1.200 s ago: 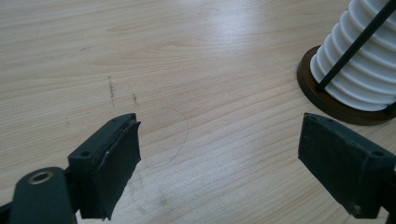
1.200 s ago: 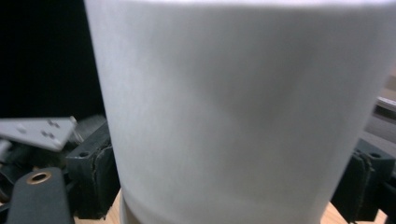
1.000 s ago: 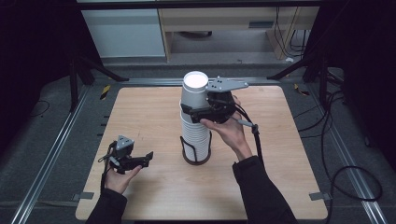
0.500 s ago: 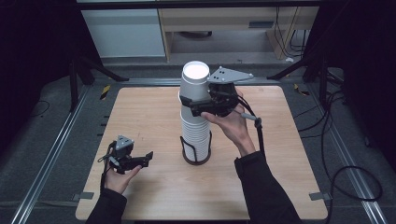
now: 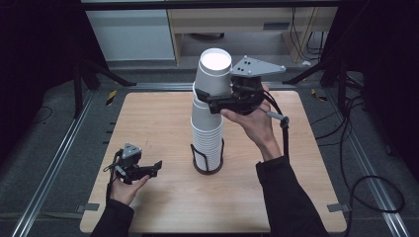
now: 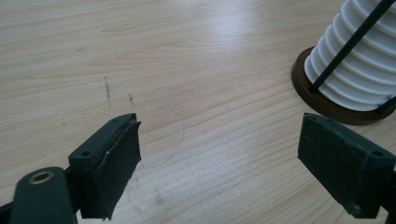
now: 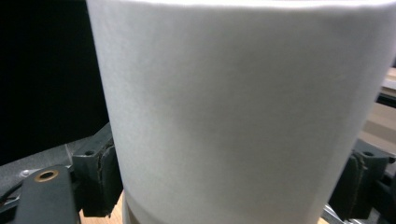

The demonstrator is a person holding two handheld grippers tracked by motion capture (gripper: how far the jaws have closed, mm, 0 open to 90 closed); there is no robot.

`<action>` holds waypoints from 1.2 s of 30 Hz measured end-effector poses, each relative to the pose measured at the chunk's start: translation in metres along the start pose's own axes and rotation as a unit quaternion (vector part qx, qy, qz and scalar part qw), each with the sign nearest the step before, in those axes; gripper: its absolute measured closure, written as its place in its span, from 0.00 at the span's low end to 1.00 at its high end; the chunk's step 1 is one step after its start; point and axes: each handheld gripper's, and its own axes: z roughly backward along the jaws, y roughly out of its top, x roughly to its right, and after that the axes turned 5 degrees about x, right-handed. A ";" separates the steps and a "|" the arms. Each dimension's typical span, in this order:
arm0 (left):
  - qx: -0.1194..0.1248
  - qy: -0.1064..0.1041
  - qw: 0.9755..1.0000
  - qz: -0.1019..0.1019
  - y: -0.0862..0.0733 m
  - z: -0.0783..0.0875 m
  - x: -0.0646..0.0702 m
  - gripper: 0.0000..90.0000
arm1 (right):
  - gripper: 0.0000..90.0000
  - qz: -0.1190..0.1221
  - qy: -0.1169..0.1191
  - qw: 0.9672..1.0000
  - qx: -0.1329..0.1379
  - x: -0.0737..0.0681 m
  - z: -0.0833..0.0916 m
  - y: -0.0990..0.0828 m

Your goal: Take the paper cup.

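Top cup [image 5: 213, 74] is clamped by right tool [image 5: 210, 96]; lift should be kept vertical off stack [image 5: 206, 136]. Left tool [image 5: 154, 165], at 8 o'clock, is released.

Wooden table [image 5: 163, 123]; dark grey floor [image 5: 44, 148], pale cabinet [image 5: 131, 34] behind

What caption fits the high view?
Right gripper lifts the top cup off the stack; left gripper waits open.

Pale wooden table [image 5: 163, 118] — white cabinet [image 5: 131, 34] behind
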 end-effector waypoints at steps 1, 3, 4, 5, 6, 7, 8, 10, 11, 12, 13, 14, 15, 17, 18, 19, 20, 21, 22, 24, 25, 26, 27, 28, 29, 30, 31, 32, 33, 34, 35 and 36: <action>0.000 0.000 1.000 0.000 0.000 0.000 0.000 0.14 | 0.17 0.000 -0.001 1.000 0.001 0.000 0.002 0.001; 0.001 0.000 1.000 0.000 0.000 0.000 0.000 0.14 | 0.17 0.000 -0.002 1.000 0.003 0.001 0.005 0.003; 0.001 0.000 1.000 -0.001 0.000 0.000 0.000 0.14 | 0.17 0.001 -0.004 1.000 0.005 0.002 0.008 0.004; 0.001 -0.002 1.000 0.000 0.000 0.000 0.001 0.14 | 0.17 0.004 -0.007 1.000 0.007 0.004 0.014 0.006; 0.001 -0.002 1.000 0.000 0.000 0.000 0.001 0.14 | 0.17 0.004 -0.007 1.000 0.007 0.004 0.014 0.006; 0.002 -0.003 1.000 0.001 0.000 0.000 0.001 0.14 | 0.17 0.009 -0.012 1.000 0.002 0.006 0.021 0.007; 0.002 -0.004 1.000 0.001 0.000 0.000 0.001 0.14 | 0.17 0.011 -0.015 1.000 -0.001 0.007 0.023 0.006; 0.001 -0.005 1.000 0.001 0.001 0.001 0.002 0.14 | 0.17 0.018 -0.019 1.000 -0.008 0.009 0.029 0.004; 0.001 -0.005 1.000 0.001 0.001 0.001 0.002 0.14 | 0.17 0.020 -0.021 1.000 -0.011 0.010 0.032 0.002; 0.001 -0.007 1.000 0.000 0.001 0.001 0.002 0.14 | 0.17 0.020 -0.022 0.999 -0.015 0.011 0.035 0.000; 0.002 -0.008 1.000 0.000 0.002 0.001 0.003 0.14 | 0.17 0.020 -0.022 0.999 -0.015 0.011 0.035 0.000; 0.001 -0.010 1.000 -0.002 0.002 0.002 0.004 0.14 | 0.17 0.022 -0.026 0.999 -0.023 0.014 0.043 -0.008; 0.001 -0.010 1.000 -0.002 0.002 0.002 0.004 0.14 | 0.17 0.022 -0.026 0.999 -0.023 0.014 0.043 -0.008; 0.000 -0.013 1.000 -0.004 0.003 0.002 0.004 0.14 | 0.17 0.020 -0.027 0.999 -0.032 0.018 0.052 -0.018; 0.002 -0.017 1.000 -0.005 0.003 0.002 0.005 0.14 | 0.17 0.020 -0.029 0.999 -0.036 0.020 0.057 -0.022; 0.002 -0.017 1.000 -0.005 0.003 0.002 0.005 0.14 | 0.17 0.020 -0.029 0.999 -0.036 0.020 0.057 -0.022; 0.002 -0.019 1.000 -0.005 0.003 0.002 0.006 0.14 | 0.17 0.020 -0.029 0.999 -0.038 0.021 0.059 -0.025; 0.002 -0.021 1.000 -0.007 0.004 0.002 0.007 0.14 | 0.17 0.019 -0.029 0.998 -0.042 0.022 0.064 -0.029; 0.002 -0.024 1.000 -0.011 0.004 0.002 0.008 0.14 | 0.17 0.021 -0.030 0.998 -0.049 0.023 0.070 -0.035; 0.001 -0.028 0.999 -0.014 0.004 0.002 0.009 0.14 | 0.17 0.021 -0.029 0.998 -0.056 0.025 0.078 -0.043; 0.000 -0.031 0.999 -0.018 0.005 0.002 0.010 0.14 | 0.17 0.021 -0.028 0.998 -0.058 0.025 0.080 -0.045; 0.000 -0.031 0.999 -0.018 0.005 0.002 0.010 0.14 | 0.17 0.021 -0.028 0.998 -0.058 0.025 0.080 -0.045; -0.001 -0.034 0.999 -0.022 0.005 0.002 0.011 0.14 | 0.17 0.019 -0.026 0.997 -0.065 0.027 0.086 -0.054; -0.001 -0.034 0.999 -0.022 0.005 0.002 0.011 0.14 | 0.17 0.019 -0.026 0.997 -0.065 0.027 0.086 -0.054; 0.000 -0.036 0.999 -0.022 0.005 0.003 0.012 0.14 | 0.17 0.018 -0.025 0.997 -0.070 0.028 0.088 -0.058; -0.001 -0.037 0.999 -0.025 0.006 0.003 0.012 0.14 | 0.17 0.017 -0.024 0.997 -0.073 0.028 0.090 -0.062; -0.001 -0.038 0.999 -0.026 0.006 0.003 0.012 0.14 | 0.17 0.015 -0.022 0.997 -0.077 0.029 0.091 -0.066; -0.002 -0.040 0.999 -0.028 0.006 0.003 0.013 0.14 | 0.17 0.015 -0.021 0.996 -0.087 0.030 0.094 -0.075; -0.003 -0.041 0.999 -0.029 0.006 0.003 0.013 0.14 | 0.17 0.015 -0.020 0.996 -0.091 0.030 0.095 -0.080; -0.003 -0.041 0.999 -0.029 0.006 0.003 0.013 0.14 | 0.17 0.015 -0.020 0.996 -0.091 0.030 0.095 -0.080; -0.003 -0.043 0.999 -0.031 0.006 0.003 0.014 0.14 | 0.17 0.013 -0.018 0.995 -0.094 0.030 0.096 -0.083; -0.005 -0.044 0.998 -0.034 0.006 0.003 0.015 0.14 | 0.17 0.008 -0.014 0.995 -0.103 0.031 0.098 -0.094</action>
